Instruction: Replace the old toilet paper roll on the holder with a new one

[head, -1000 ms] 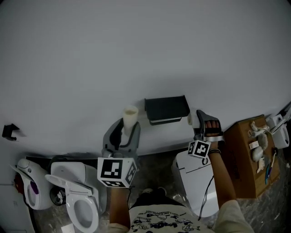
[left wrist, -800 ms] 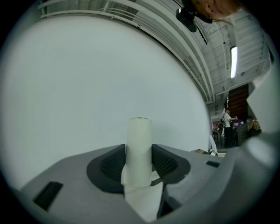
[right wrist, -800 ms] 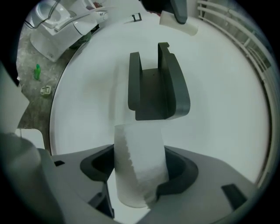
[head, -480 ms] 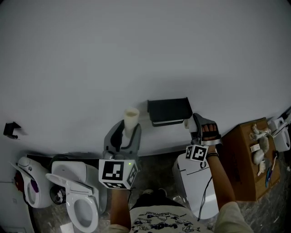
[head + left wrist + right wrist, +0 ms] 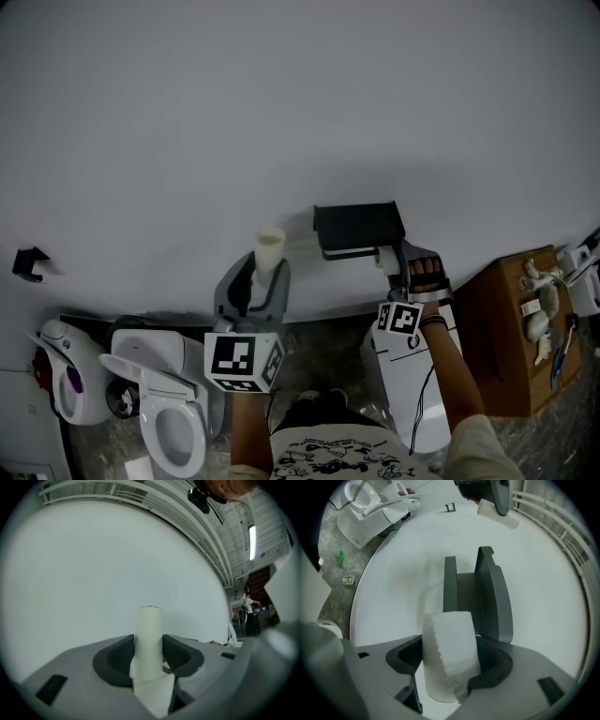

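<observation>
White wall (image 5: 281, 112) fills most of what I see from the head view. My right gripper (image 5: 452, 665) is clamped on the new roll (image 5: 451, 648), with the pads pressing its sides and its axis standing across the jaws. Just past it, straight ahead along the jaws, is the black holder (image 5: 491, 597), its length running the same way as that axis. From the head view the roll sits at the holder's right end, close to it but, as far as I can tell, not on it. I judge the coming move to be a slide leftward along the holder. My left gripper (image 5: 149, 656) grips the old roll (image 5: 149, 630), a thin spent tube held upright. It is well left of the holder, so the right hand is nearer.
</observation>
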